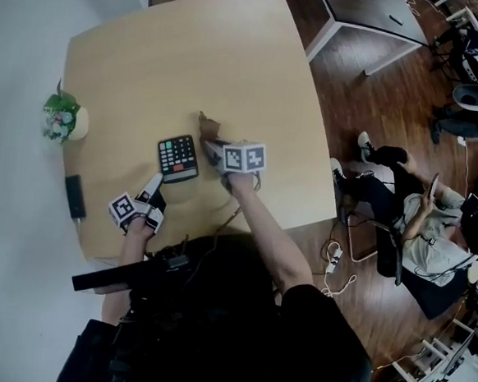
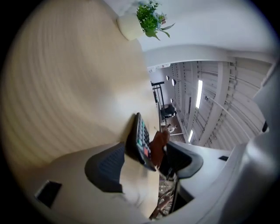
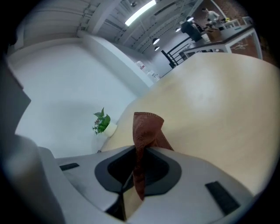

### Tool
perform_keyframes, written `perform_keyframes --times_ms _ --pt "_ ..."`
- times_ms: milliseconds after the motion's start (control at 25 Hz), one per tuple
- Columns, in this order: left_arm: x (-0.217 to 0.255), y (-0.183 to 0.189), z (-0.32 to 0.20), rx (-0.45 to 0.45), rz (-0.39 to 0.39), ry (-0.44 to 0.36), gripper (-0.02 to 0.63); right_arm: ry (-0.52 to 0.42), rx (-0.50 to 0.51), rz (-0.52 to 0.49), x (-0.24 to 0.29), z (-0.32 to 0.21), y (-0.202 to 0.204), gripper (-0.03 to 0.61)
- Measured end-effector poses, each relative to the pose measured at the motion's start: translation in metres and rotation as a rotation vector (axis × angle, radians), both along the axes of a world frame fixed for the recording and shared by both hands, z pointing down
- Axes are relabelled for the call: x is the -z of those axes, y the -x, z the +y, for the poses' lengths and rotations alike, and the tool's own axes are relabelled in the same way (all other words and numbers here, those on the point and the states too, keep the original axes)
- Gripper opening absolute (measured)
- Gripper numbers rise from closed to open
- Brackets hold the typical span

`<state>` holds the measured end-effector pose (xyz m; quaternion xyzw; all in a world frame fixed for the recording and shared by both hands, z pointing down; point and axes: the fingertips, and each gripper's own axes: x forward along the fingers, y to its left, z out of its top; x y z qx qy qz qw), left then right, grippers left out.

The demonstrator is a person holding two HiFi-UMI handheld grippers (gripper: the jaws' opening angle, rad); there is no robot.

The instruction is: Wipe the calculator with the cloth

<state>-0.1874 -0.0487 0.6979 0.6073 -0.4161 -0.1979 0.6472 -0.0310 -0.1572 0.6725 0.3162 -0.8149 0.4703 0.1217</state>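
— What do we get from the head view?

— We see the pale wooden bench (image 1: 192,50) with the flat black calculator with coloured keys (image 1: 178,157) lying face up near its middle. Our left claw (image 1: 153,189) points at its near corner. Our right claw (image 1: 212,145) sits just to its right, and the rust-brown woven cloth (image 1: 208,128) sticks out past its tips, beside the calculator's far right corner.

— And toward the edge?

— A small green plant in a cream pot (image 1: 61,118) stands at the left edge, with a dark flat slab (image 1: 75,195) nearer us (we cannot tell what it is).

— The left gripper view?

— There the left claw's jaws stand apart. The calculator's near end lies in the gap, its underside just beside one dark ribbed pad (image 2: 107,166), while its keys face the other jaw across a gap. The cloth shows just beyond.

— The right gripper view?

— We find the jaws closed on the cloth, which is pinched into a narrow fold and rises from them over the bench. The plant stands far behind, against a white wall (image 3: 65,87).
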Motion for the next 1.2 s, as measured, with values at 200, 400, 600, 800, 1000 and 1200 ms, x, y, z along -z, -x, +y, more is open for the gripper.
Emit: perform_keyframes --times_ms 200,400,600,800,1000,1200 --pt "-0.006 -0.011 0.001 -0.015 -0.04 -0.016 0.295 -0.034 0.124 0.066 -0.009 -0.056 0.049 0.031" --pt "-0.003 -0.018 -0.003 -0.009 -0.048 -0.018 0.295 0.062 0.16 0.046 -0.025 -0.02 0.054 0.031" --pt "-0.002 -0.015 -0.004 0.004 -0.034 -0.014 0.291 0.196 0.052 -0.121 -0.012 0.044 0.038 0.031" --pt "-0.005 -0.012 -0.004 0.016 -0.047 -0.009 0.275 0.308 -0.034 -0.286 0.01 0.115 0.023 0.031" --pt "-0.007 -0.009 -0.005 0.035 -0.039 -0.014 0.256 0.236 0.002 -0.225 0.019 0.104 0.012 0.031" --pt "-0.008 -0.007 -0.003 0.061 -0.031 -0.009 0.239 -0.003 -0.049 -0.065 0.011 -0.029 0.015 0.031"
